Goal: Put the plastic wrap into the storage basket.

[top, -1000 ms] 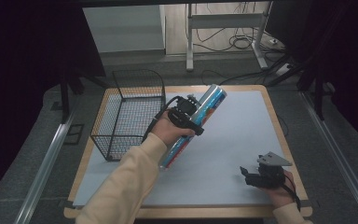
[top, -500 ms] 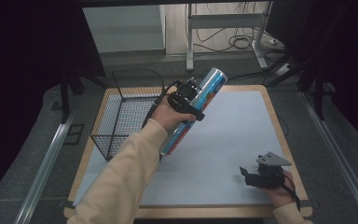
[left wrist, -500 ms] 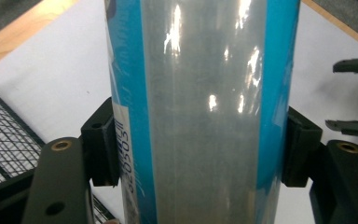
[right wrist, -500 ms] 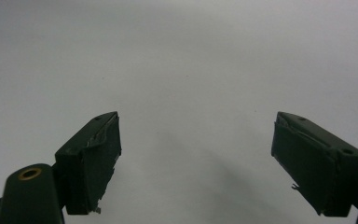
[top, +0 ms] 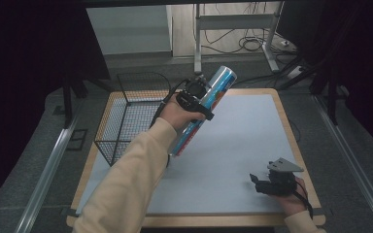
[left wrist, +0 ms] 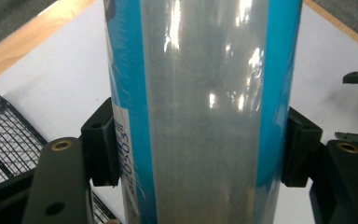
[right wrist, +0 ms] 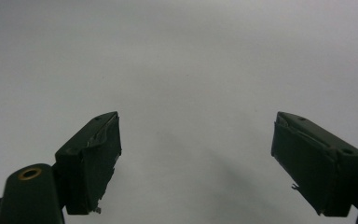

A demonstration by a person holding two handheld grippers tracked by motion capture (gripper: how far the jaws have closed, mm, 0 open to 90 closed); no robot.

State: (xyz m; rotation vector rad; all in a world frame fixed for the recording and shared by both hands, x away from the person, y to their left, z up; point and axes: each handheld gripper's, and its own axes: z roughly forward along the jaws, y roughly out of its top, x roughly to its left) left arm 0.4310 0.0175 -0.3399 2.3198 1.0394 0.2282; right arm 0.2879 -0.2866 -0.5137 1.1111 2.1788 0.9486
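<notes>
A long blue and silver tube point(top: 209, 104) is held tilted above the table, its top end pointing away to the right. My left gripper point(top: 197, 99) is shut on its middle. In the left gripper view the tube point(left wrist: 200, 112) fills the space between both jaws, which press on its sides. My right gripper point(top: 258, 183) rests low at the table's front right, jaws open and pointing left. The right gripper view shows its two fingers point(right wrist: 93, 158) wide apart over bare white surface, my right gripper point(right wrist: 196, 163) holding nothing.
A black wire basket point(top: 126, 116) stands at the table's left side, just left of the held tube. The white mat point(top: 243, 141) covers a wooden-edged table point(top: 291, 126). Dark floor and desk legs lie beyond the far edge.
My left gripper has lifted the tube higher and moved it toward the far side, beside the basket. The right gripper has stayed in place.
</notes>
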